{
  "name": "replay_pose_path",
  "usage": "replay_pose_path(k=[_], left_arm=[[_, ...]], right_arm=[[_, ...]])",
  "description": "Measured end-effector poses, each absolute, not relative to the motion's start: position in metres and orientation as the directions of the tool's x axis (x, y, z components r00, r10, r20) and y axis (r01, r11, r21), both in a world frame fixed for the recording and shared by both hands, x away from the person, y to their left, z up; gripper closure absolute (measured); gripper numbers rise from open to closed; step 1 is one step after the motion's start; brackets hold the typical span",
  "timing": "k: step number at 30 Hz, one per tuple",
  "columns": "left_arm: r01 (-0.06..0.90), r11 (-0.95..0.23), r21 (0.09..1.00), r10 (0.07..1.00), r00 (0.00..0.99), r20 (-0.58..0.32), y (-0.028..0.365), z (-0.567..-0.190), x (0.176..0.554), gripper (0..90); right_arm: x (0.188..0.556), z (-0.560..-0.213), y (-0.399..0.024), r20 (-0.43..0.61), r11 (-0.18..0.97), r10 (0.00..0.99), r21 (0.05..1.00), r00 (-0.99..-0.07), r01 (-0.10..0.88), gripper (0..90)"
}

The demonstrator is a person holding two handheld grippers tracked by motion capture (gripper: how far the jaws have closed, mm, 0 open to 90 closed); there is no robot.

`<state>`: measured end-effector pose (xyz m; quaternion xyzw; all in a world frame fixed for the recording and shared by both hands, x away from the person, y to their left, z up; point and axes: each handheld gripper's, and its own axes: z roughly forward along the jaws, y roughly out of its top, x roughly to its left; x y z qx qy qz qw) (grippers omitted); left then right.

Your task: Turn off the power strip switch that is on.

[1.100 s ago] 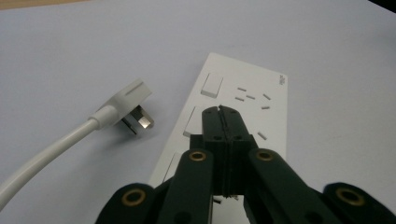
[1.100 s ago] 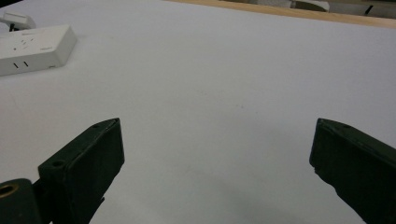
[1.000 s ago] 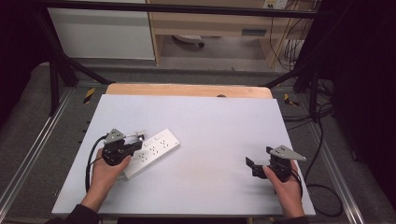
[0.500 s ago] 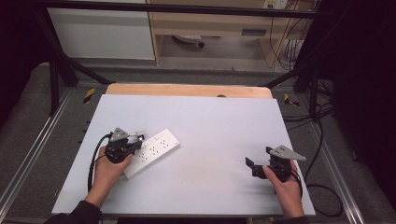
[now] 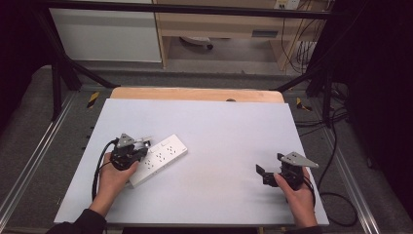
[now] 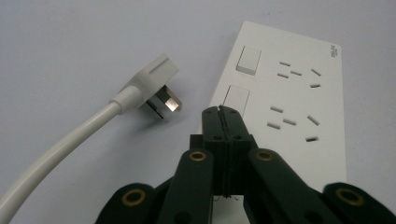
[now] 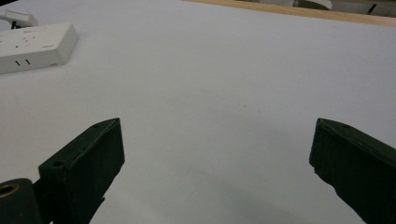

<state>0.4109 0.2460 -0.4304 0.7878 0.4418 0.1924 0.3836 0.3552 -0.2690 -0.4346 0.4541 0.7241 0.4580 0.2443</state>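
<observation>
left gripper shut tight, both black jaws pressed flat together, nothing pinched between. tip right over the near edge of the white power strip, just beside one of its flat switches. white plug lying on the table to one side of the tip, shiny metal pins up off the table, close but not touching the jaws. thick white cord curving away from the plug. seen from the high view, power strip lying slanted on the left part of the table, left gripper at its left end.

right gripper far off on the right side, jaws wide apart, holding nothing, only bare table between. nothing in its way.

left hand reaching up from the bottom edge, wrapped around its gripper, pointing toward the strip. right hand low by the table's near right corner, pointing left.

two grippers, two hands, one power strip, one plug, one cord. two switches and two sets of socket holes seen up close.
</observation>
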Motion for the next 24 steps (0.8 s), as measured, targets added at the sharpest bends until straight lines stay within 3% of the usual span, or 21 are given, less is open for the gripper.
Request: replay_pose_path(k=[24], left_arm=[[0.546,-0.324,0.773,0.843,0.538,-0.027,0.2453,-0.4307,0.4107,90.0]], right_arm=[[0.3549,-0.4346,-0.2686,0.062,0.17,0.881,0.884,-0.469,0.435,3.7]])
